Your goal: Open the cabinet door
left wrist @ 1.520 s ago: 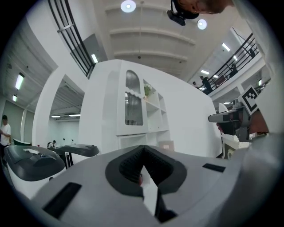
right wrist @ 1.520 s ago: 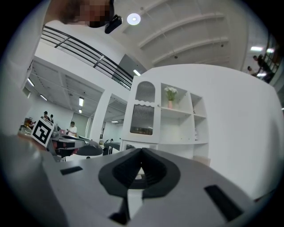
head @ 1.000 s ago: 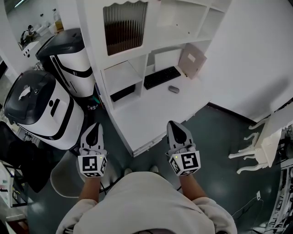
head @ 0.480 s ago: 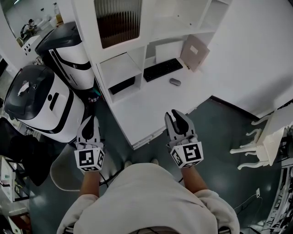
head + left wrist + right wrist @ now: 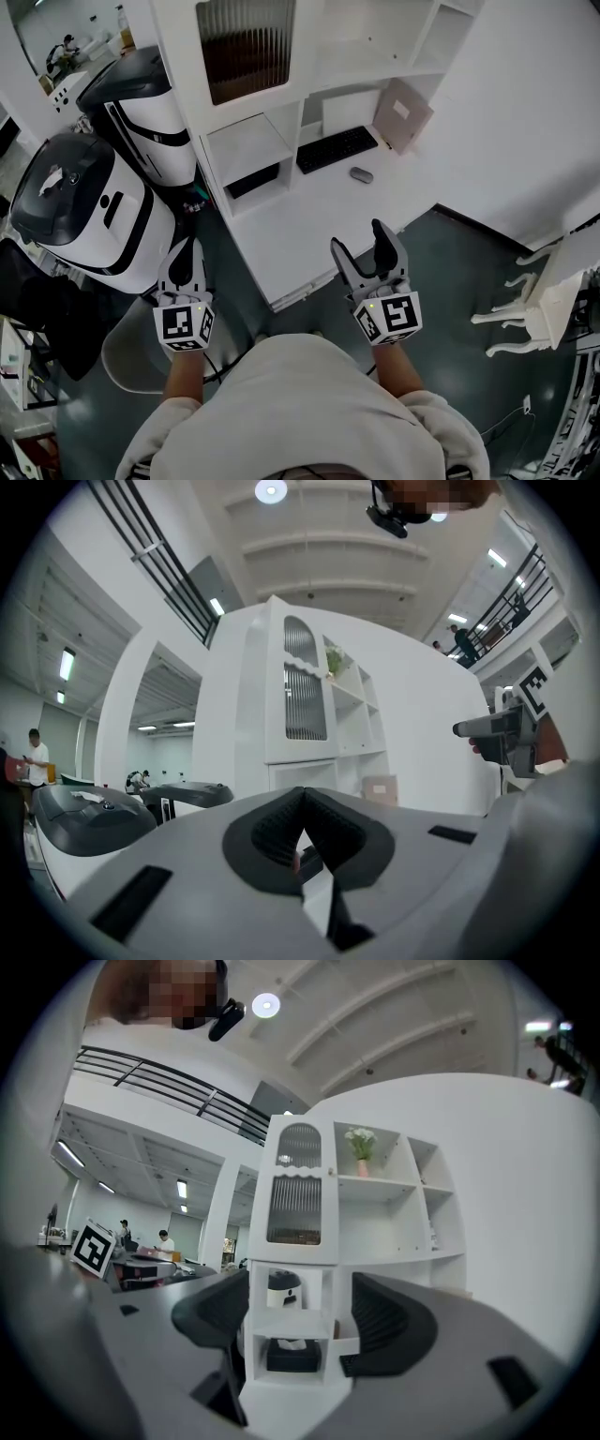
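Notably, marker squares on right gripper

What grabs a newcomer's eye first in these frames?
The tall white shelf-and-desk unit fills the head view's middle, its ribbed-glass cabinet door shut at the top. Two bulky white-and-black rounded machines stand to its left. Nearer, the right gripper has just been opening, jaws wide, nothing between them; the left gripper is shut.

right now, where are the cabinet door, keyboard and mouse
cabinet door (image 5: 246, 47), head view, ribbed glass panel
keyboard (image 5: 336, 150), head view, middle of the keys
mouse (image 5: 361, 174), head view, top of its body
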`<control>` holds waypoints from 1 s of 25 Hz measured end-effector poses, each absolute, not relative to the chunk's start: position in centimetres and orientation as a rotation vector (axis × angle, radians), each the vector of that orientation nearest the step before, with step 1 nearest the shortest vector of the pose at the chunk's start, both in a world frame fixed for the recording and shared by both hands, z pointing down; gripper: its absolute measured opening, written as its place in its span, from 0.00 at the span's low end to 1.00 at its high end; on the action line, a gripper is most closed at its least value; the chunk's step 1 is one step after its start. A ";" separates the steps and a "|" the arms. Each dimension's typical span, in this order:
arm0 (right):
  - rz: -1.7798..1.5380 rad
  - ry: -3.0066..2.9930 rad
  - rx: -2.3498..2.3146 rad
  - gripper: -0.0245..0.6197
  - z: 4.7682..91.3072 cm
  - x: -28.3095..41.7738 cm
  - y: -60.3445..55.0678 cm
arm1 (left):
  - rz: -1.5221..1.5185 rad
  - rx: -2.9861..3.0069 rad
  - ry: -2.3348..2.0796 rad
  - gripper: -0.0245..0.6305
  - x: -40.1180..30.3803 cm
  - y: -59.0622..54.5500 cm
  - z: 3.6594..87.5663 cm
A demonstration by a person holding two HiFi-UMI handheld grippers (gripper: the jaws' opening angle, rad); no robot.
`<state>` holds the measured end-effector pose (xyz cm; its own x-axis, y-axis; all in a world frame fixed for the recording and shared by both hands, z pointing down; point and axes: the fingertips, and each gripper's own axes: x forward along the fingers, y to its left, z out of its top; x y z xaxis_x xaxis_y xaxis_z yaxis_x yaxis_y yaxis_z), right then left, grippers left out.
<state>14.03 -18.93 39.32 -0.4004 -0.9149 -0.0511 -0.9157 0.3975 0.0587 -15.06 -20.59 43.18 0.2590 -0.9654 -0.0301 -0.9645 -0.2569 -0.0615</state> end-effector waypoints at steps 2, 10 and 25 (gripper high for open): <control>0.125 2.611 -1.717 0.60 39.2 14.2 -19.1 | -0.020 -2.434 1.873 0.04 -15.1 -20.7 43.1; 0.150 2.627 -1.697 0.57 38.2 14.1 -20.2 | -0.017 -2.422 1.876 0.04 -15.1 -20.5 42.9; 0.376 2.631 -1.615 0.55 30.1 13.4 -24.8 | -0.012 -2.382 1.927 0.04 -16.2 -18.4 42.6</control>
<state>13.43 -24.82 30.14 -0.4602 -0.8747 -0.1524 -0.8823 0.4314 0.1883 -16.19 -18.39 42.58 0.2102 -0.9767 -0.0423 -0.9761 -0.2072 -0.0651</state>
